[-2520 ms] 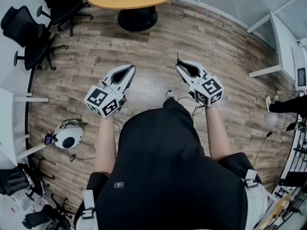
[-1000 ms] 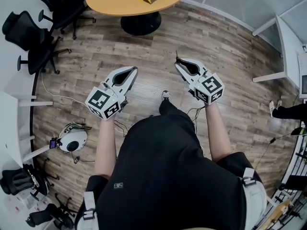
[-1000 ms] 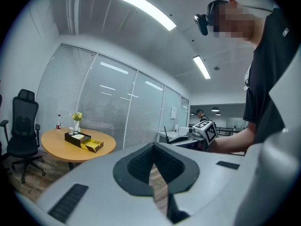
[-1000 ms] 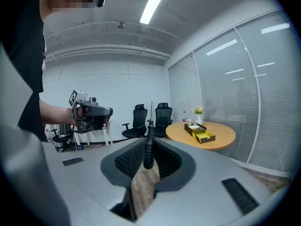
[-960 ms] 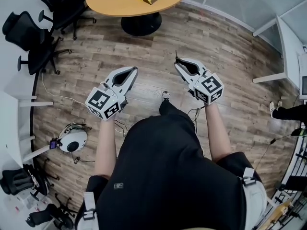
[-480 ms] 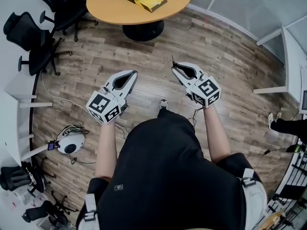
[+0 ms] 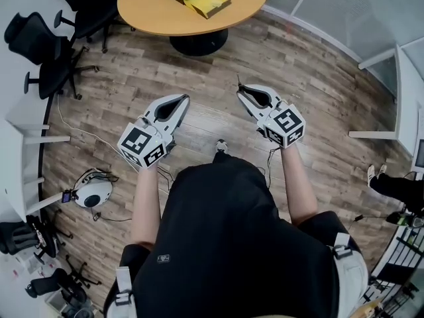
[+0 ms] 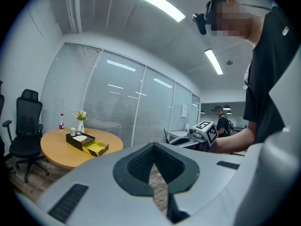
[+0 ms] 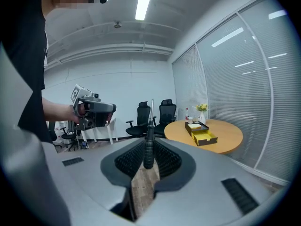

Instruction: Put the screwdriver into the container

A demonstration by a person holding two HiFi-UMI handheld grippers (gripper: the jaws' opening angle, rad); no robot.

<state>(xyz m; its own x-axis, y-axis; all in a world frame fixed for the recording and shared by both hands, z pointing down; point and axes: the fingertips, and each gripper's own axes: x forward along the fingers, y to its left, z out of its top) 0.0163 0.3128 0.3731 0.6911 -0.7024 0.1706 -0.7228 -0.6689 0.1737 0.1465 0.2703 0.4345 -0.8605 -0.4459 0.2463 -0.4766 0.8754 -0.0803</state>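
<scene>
Plainly, right gripper (image 7: 242,91) clamps the screwdriver (image 9: 148,149) handle.

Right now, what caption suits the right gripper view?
Right gripper shut on the screwdriver, facing the round table that holds the black-and-yellow container.

Ahead of you, a round orange-wood tabletop (image 7: 149,12) stood on the brown plank floor (image 7: 318,91), with a small white vase of yellow flowers (image 9: 202,113) on it. Black wheeled office chairs (image 7: 46,52) sat left of it; a white rounded device (image 7: 93,192) with trailing cables lay on the floor.
</scene>
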